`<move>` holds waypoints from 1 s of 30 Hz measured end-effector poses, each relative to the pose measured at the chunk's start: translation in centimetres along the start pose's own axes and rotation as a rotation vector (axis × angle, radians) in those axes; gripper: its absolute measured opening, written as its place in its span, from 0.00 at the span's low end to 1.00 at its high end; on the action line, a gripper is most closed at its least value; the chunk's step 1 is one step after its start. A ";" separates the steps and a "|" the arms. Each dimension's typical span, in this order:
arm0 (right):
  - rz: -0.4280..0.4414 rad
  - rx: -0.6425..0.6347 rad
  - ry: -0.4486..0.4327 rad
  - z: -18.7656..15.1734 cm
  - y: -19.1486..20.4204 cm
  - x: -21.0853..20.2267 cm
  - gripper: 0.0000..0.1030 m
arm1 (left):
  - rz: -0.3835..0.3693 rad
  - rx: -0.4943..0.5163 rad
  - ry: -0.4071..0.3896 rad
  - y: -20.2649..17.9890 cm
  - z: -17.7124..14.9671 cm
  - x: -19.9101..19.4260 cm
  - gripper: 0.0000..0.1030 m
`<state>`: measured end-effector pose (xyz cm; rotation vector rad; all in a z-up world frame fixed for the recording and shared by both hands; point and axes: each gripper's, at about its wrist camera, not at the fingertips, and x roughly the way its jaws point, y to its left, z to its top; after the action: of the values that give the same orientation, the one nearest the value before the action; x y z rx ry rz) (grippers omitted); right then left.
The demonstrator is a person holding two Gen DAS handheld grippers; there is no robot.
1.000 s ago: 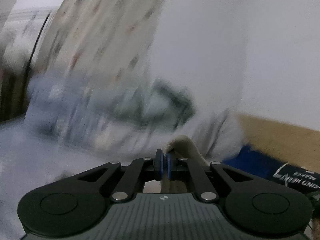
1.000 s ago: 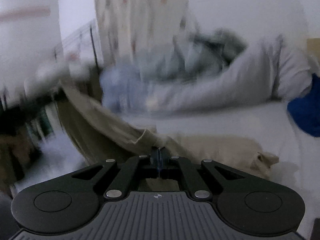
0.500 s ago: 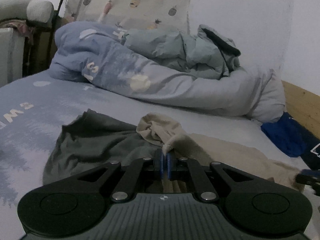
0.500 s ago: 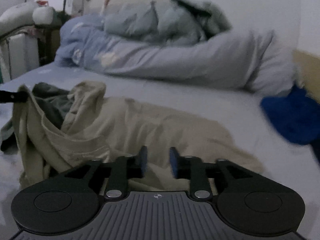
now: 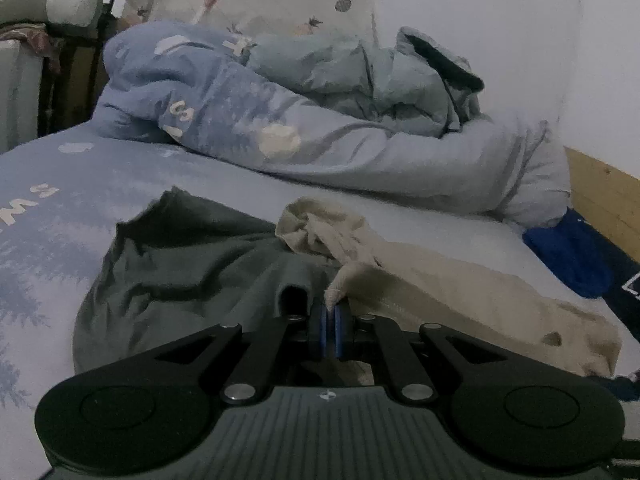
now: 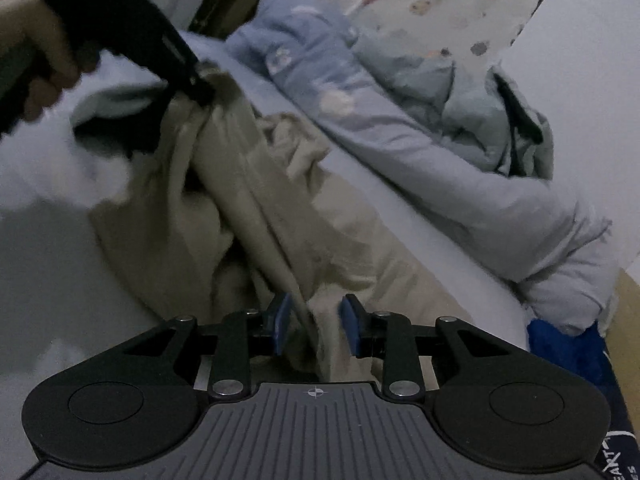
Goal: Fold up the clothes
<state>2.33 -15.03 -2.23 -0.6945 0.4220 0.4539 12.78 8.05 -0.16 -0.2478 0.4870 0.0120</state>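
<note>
Where the left hand-held gripper (image 5: 329, 330) meets the crumpled beige cotton garment (image 5: 460, 292), we find its blue pads pressed together on a small peak of the cloth, so it is clenched on the fabric. The right wrist view confirms this from the side: the same tool (image 6: 196, 80), held by the person's hand (image 6: 40, 60), lifts one end of the beige garment clear of the bed, and the cloth hangs from it in a taut ridge running down toward the right hand-held gripper (image 6: 314, 322). That right tool stands released, its blue pads (image 6: 280, 320) spread apart with the ridge of cloth passing between them but not pinched. We judge the arrangement to be deliberate: one end held high puts the fabric under tension and presents a clean edge, so that the second tool can close on a point lower along it. The garment otherwise lies rumpled on the pale blue printed bed sheet (image 5: 48, 200), not folded, with part of it overlapping a dark green-grey garment (image 5: 172, 264) spread just to its left. A bunched blue duvet (image 5: 320, 136) lies across the far side of the bed, well clear of the work, and a deep blue cloth item (image 5: 568, 256) sits at the right edge near the wooden board. Motion blur in the right view limits finer detail of the grip.
</note>
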 end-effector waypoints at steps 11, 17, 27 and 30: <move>0.105 0.295 0.004 0.5 -3.7 1.2 0.31 | -0.033 -0.021 0.060 1.1 -0.8 0.7 0.14; 0.154 0.383 -0.015 0.8 -5.2 1.2 0.31 | -0.093 -0.081 0.105 1.7 -1.1 1.4 0.30; 0.140 0.349 0.017 0.7 -4.8 3.1 0.34 | -0.128 -0.170 0.108 2.7 -1.8 2.2 0.08; 0.149 0.342 0.025 0.7 -4.6 3.5 0.35 | -0.116 -0.175 0.084 2.9 -1.6 1.9 0.08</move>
<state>7.75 -16.79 -1.16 -0.3393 0.5621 0.4994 13.55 10.44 -3.09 -0.4489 0.5550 -0.0695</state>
